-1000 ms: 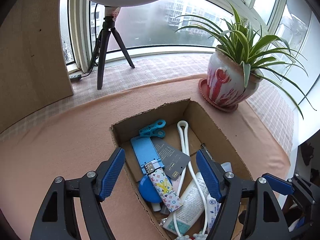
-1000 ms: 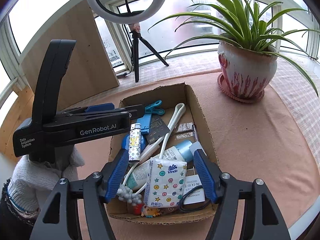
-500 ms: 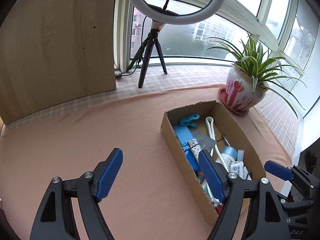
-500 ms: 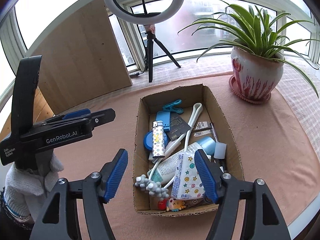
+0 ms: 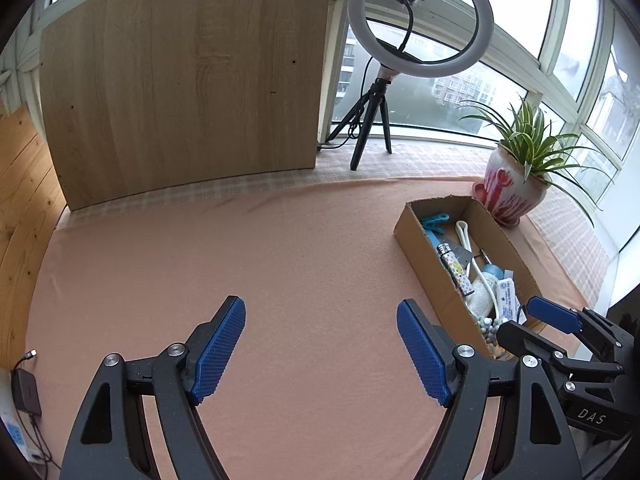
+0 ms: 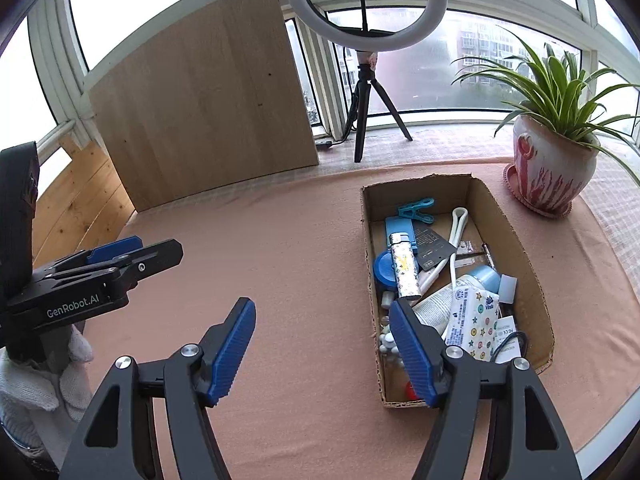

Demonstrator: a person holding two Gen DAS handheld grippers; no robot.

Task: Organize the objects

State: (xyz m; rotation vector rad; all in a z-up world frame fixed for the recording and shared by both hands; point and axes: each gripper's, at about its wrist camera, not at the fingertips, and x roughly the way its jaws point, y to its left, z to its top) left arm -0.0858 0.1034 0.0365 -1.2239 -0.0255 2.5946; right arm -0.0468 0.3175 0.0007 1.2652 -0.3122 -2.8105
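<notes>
A cardboard box sits on the peach table cover, right of centre. It holds several small things: a patterned lighter, a tissue pack, a blue clip and a white strap. My right gripper stands open and empty just left of the box, its right finger overlapping the box's near left wall. My left gripper is open and empty over bare cloth, well left of the box. The right wrist view shows the left gripper from the side, held by a gloved hand.
A potted spider plant stands behind the box on the right. A ring light on a tripod and a leaning wooden board are at the back. A black device with a cable lies at the table's left edge.
Both grippers have drawn back and to the left, away from the box. The box, once between the left fingers, now lies far to their right. Nothing was picked up.
</notes>
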